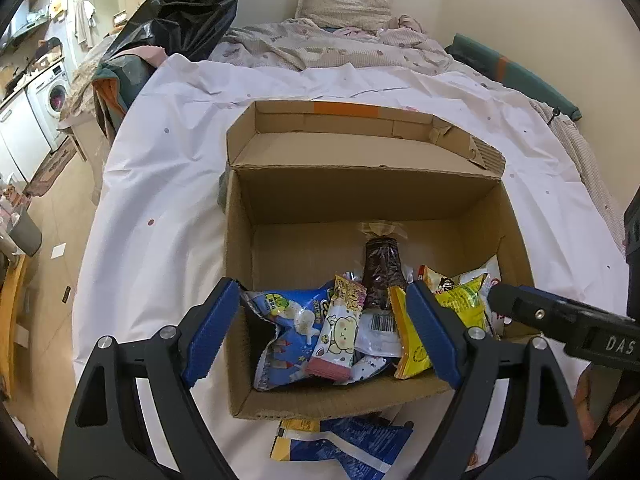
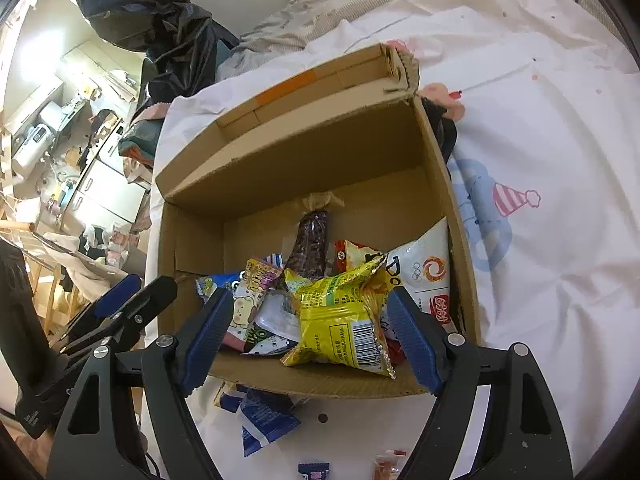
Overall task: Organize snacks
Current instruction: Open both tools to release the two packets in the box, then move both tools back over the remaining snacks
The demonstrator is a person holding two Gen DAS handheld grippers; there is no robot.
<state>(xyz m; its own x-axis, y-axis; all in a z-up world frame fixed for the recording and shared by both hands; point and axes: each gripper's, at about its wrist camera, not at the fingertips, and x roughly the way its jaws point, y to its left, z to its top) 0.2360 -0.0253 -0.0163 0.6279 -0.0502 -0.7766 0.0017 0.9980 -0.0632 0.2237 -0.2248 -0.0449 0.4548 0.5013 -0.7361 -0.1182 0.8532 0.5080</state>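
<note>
An open cardboard box (image 1: 280,196) (image 2: 436,160) stands on a white bed sheet and holds several snack packets. In it lie a blue packet (image 1: 288,312), a pink bear bar (image 1: 338,340) (image 2: 244,308), a dark brown wrapped snack (image 1: 382,272) (image 2: 312,240), a yellow packet (image 2: 340,320) (image 1: 464,300) and a white packet (image 2: 428,268). My left gripper (image 1: 324,332) is open and empty above the box's near edge. My right gripper (image 2: 312,332) is open and empty, with the yellow packet lying between its fingers in the box.
A blue and yellow packet (image 1: 344,444) (image 2: 264,416) lies on the sheet before the box. Small packets (image 2: 314,472) lie nearer. Bedding and a pillow (image 1: 344,4) lie behind. A black bag (image 1: 192,4) and a washing machine (image 1: 52,96) are at the left.
</note>
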